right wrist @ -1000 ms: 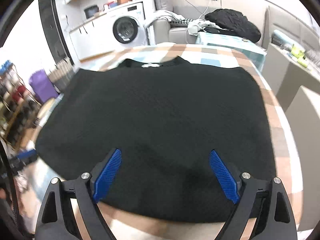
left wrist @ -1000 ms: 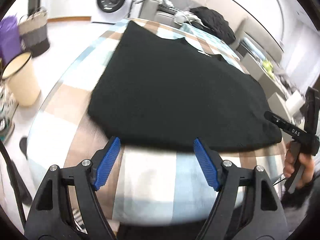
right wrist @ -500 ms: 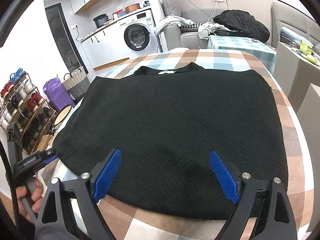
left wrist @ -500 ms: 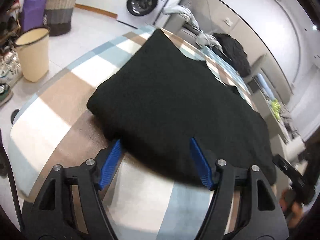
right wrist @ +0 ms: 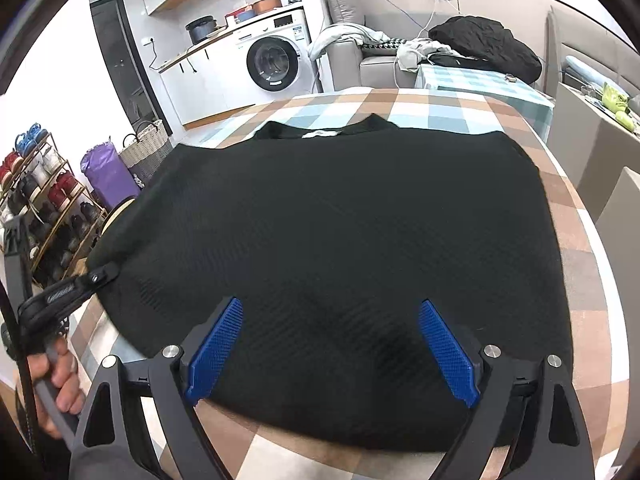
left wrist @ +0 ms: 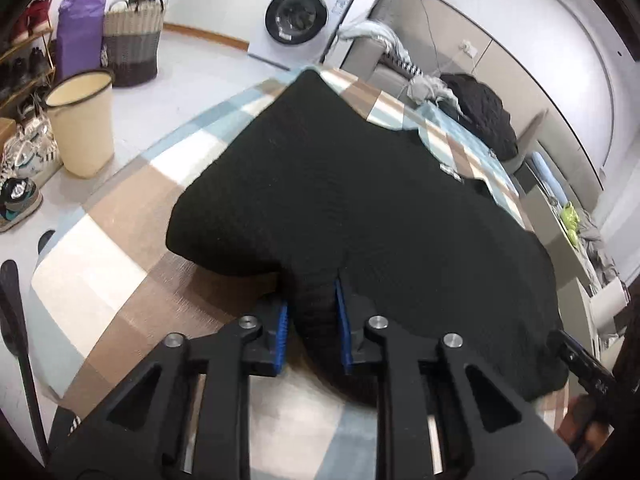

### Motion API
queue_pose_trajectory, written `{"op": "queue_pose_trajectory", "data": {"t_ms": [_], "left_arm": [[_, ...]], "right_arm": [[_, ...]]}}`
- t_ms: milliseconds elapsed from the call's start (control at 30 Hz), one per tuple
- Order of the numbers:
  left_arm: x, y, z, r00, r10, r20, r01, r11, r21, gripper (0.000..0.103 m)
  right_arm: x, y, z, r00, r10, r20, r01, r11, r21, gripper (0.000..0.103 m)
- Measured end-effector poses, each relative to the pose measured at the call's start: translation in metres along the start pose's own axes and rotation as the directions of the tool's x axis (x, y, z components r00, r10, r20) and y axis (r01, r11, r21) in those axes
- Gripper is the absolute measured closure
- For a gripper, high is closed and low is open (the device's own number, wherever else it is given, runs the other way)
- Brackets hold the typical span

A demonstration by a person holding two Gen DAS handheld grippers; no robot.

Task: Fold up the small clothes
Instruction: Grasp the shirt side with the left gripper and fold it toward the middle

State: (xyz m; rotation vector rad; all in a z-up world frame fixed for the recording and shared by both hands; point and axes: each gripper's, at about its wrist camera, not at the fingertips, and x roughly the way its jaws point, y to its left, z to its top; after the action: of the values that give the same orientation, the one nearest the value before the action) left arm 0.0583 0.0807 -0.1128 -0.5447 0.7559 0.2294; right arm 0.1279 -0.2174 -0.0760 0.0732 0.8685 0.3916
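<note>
Between the blue pads of the left gripper [left wrist: 311,330]: a bunched fold of the black knit garment's [left wrist: 360,208] hem, pinched tight. Ahead of both grippers: garment spread flat on checked tablecloth [right wrist: 576,264]. Right gripper [right wrist: 332,350]: jaws spread wide over the near hem, gripping nothing.

Each black gripper [left wrist: 311,330] [right wrist: 334,350] carries ridged blue pads [right wrist: 216,346] and silver screws [left wrist: 247,322].

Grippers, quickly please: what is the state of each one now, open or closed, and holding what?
Left gripper: closed on the hem of the black sweater.
Right gripper: open, holding nothing, poised over the sweater's near edge.
</note>
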Motion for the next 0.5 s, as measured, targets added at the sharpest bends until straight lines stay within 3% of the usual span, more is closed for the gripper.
{"op": "queue_pose_trajectory", "data": {"t_ms": [67, 267, 300, 333, 500], "left_arm": [[0.004, 0.006, 0.002, 1.000, -0.001, -0.015, 0.000, 0.999, -0.038, 0.068], [0.019, 0.002, 0.012, 1.000, -0.001, 0.004, 0.001, 0.999, -0.054, 0.063], [0.022, 0.001, 0.014, 1.000, 0.010, 0.015, -0.010, 0.999, -0.052, 0.067], [0.025, 0.000, 0.015, 1.000, 0.016, 0.025, -0.015, 0.999, -0.051, 0.079], [0.017, -0.007, 0.024, 0.995, 0.045, 0.091, -0.045, 0.999, -0.004, 0.084]], "right_arm": [[0.002, -0.001, -0.001, 1.000, -0.002, -0.009, 0.002, 1.000, 0.008, 0.012], [0.001, 0.000, 0.000, 1.000, -0.002, -0.008, 0.002, 1.000, 0.002, 0.012], [0.001, 0.000, -0.001, 1.000, -0.002, -0.007, 0.002, 1.000, 0.002, 0.012], [0.001, 0.000, -0.001, 1.000, -0.002, -0.008, 0.002, 1.000, 0.000, 0.012], [0.009, -0.007, -0.004, 0.999, -0.027, -0.037, 0.028, 1.000, 0.008, 0.012]]}}
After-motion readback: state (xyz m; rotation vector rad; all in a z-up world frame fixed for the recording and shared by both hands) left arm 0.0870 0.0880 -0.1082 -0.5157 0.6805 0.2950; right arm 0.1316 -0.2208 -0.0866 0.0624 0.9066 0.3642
